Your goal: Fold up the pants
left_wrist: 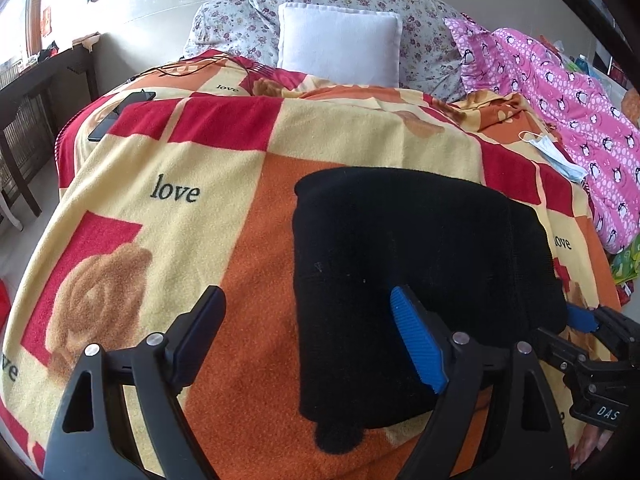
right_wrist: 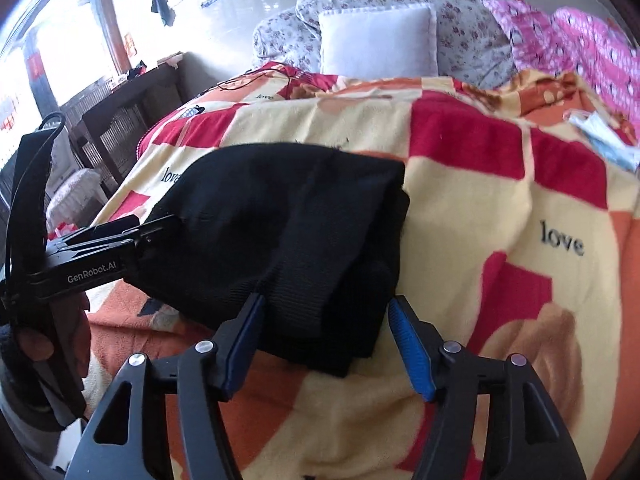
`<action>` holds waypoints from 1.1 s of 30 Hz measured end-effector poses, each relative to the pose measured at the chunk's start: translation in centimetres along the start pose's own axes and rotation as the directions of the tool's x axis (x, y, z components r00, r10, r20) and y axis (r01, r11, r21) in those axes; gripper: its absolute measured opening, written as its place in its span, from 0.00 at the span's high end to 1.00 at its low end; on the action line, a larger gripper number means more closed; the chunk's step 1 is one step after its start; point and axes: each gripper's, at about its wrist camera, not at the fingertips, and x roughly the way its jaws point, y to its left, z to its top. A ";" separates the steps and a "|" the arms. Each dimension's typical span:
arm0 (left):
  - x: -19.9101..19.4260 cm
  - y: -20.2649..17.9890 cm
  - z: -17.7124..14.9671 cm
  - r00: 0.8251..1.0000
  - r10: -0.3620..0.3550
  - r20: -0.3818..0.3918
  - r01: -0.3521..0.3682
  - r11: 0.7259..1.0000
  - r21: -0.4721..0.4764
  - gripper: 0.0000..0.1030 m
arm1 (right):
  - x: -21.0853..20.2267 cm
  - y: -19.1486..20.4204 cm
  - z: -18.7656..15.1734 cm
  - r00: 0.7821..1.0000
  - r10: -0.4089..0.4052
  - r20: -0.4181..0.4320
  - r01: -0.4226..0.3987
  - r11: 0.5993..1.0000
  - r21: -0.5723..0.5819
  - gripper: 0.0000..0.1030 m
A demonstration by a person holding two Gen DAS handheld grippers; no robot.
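Pants (left_wrist: 420,264) in black knit are being shown as an already compact, layered bundle on the checked fleece blanket (left_wrist: 192,152) printed with "love", so the step in hand is judged to be a last fold or a squaring-up of the stack. For that to be done well, the near edge should be taken through all its layers at once, the fabric should be kept low over the blanket while it is being carried across, and both sides should be moved together so that the ribbed band is not being skewed. In the left wrist view the left gripper (left_wrist: 316,336) is being held wide apart, its blue-padded finger lying over the near left part of the bundle and its other finger out over bare blanket; nothing is being gripped. The right gripper (right_wrist: 322,344) is likewise being held wide, with the near folded edge of the bundle lying between its two fingers but not being pinched. Beyond the bundle, a white pillow (left_wrist: 340,44), a phone (left_wrist: 120,114) and a face mask (left_wrist: 556,156) are being left well apart from the work.
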 end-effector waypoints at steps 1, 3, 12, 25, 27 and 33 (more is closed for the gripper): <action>0.0 0.0 0.0 1.000 -0.001 0.000 0.001 1.000 0.000 0.18 | 0.0 -0.3 -0.1 1.000 0.015 0.000 -0.015 1.000 0.016 0.37; -0.2 0.2 0.1 1.000 -0.014 -0.002 0.014 1.000 -0.004 0.18 | -0.6 -0.6 0.0 0.999 0.039 0.021 -0.040 0.999 0.035 0.37; -0.6 1.9 0.7 0.997 -0.078 -0.020 0.077 0.996 -0.049 0.18 | -1.6 -2.9 0.8 0.979 0.191 0.077 -0.201 0.968 0.153 0.31; 1.6 3.7 1.3 0.972 -0.221 -0.081 0.207 0.966 -0.156 0.16 | 2.1 -4.9 1.6 0.952 0.302 0.057 -0.306 0.921 0.240 0.28; 1.8 3.2 1.1 0.969 -0.233 -0.084 0.219 0.965 -0.145 0.16 | 2.6 -4.7 1.7 0.950 0.308 0.051 -0.312 0.921 0.236 0.27; 3.0 2.3 1.3 0.958 -0.266 -0.107 0.249 0.958 -0.145 0.08 | 3.5 -5.1 1.7 0.937 0.343 0.068 -0.348 0.897 0.272 0.25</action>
